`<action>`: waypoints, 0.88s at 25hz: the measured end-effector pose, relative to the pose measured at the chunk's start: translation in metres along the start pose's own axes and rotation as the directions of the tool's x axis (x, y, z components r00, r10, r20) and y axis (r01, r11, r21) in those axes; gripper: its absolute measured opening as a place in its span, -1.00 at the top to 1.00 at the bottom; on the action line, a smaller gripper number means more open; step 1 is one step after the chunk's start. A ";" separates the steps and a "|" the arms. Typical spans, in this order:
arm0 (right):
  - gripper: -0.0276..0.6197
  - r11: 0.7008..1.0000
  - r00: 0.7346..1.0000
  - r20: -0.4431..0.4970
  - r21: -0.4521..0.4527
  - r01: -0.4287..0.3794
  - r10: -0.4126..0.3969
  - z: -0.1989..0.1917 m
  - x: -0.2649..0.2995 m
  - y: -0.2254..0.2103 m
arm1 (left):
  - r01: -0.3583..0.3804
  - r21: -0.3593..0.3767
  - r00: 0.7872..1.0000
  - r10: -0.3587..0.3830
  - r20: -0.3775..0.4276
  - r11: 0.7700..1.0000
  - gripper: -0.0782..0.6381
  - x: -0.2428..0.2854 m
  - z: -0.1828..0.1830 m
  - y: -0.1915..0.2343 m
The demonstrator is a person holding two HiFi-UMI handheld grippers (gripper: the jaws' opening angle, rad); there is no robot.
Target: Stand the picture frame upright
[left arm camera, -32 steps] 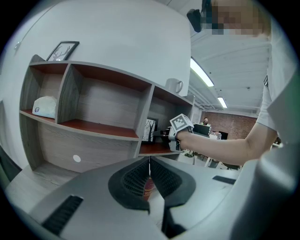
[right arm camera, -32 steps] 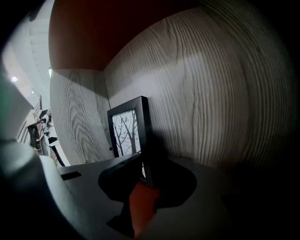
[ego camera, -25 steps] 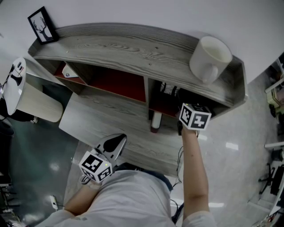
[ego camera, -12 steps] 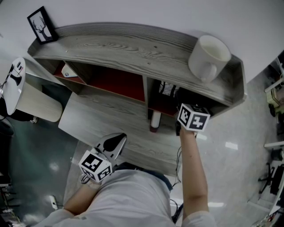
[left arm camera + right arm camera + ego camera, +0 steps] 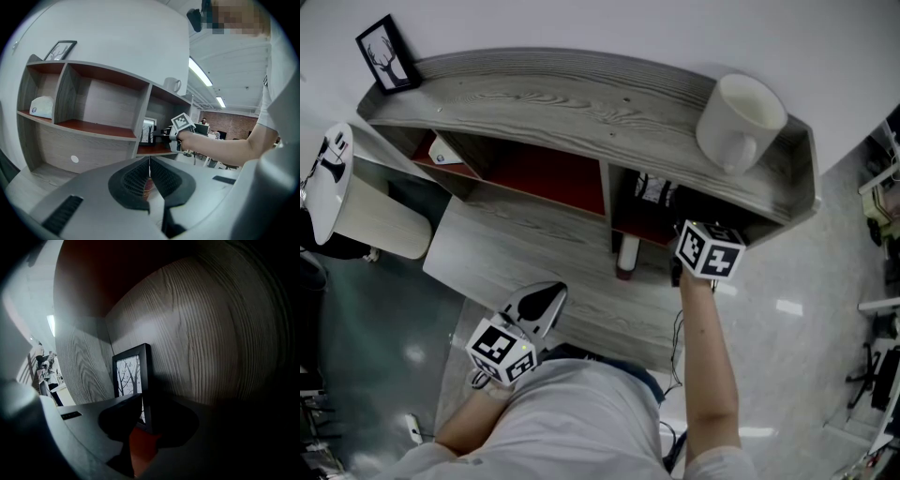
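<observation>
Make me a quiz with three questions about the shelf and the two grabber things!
1. True or false: the white mug stands on top of the shelf.
2. What is the right gripper gripping by its edge? A) the tree picture frame B) a bottle C) nothing
3. Fill in: the left gripper has its jaws ____ with nothing between them.
Key: 1 true; 2 A; 3 shut.

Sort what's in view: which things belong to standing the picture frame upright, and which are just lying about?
Part of the job:
- picture frame
- right gripper, closed on the frame's edge
- shelf compartment that the frame stands in

Lying about:
- white mug on the shelf top
- deer picture
- small bottle on the desk
- left gripper, shut, holding nothing
</observation>
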State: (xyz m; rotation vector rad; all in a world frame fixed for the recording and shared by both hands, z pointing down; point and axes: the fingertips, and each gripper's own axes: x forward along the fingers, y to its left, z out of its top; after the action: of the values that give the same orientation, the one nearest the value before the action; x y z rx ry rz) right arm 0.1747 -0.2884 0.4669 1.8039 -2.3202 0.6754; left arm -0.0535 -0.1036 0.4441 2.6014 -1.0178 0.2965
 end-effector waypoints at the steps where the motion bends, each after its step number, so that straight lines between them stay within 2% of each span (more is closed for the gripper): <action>1: 0.63 1.000 1.000 0.001 -0.001 -0.005 0.005 -0.001 0.000 0.000 | 0.000 0.000 1.000 0.000 0.002 1.000 0.73 0.000 0.000 0.000; 8: 0.62 1.000 1.000 0.026 -0.005 0.015 -0.015 0.002 -0.008 -0.002 | 0.010 0.002 1.000 -0.010 0.002 1.000 0.73 0.001 0.000 0.000; 12: 0.62 0.997 0.997 0.058 -0.060 0.050 -0.047 0.007 -0.023 0.000 | 0.025 0.001 1.000 -0.025 0.010 1.000 0.73 0.006 0.005 -0.002; 19: 0.65 0.989 0.990 0.121 -0.120 0.089 -0.074 0.012 -0.062 0.010 | 0.090 0.020 0.996 -0.090 0.014 0.996 0.73 0.023 0.013 -0.016; 22: 0.67 0.990 0.987 0.139 -0.106 0.095 -0.080 0.011 -0.080 0.014 | 0.121 0.027 0.993 -0.122 0.010 0.992 0.73 0.031 0.015 -0.023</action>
State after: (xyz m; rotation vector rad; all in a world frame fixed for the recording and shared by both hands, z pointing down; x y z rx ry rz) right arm 0.1856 -0.2193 0.4245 1.9424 -2.2921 0.4136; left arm -0.0142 -0.1119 0.4348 2.6783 -0.8599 0.2671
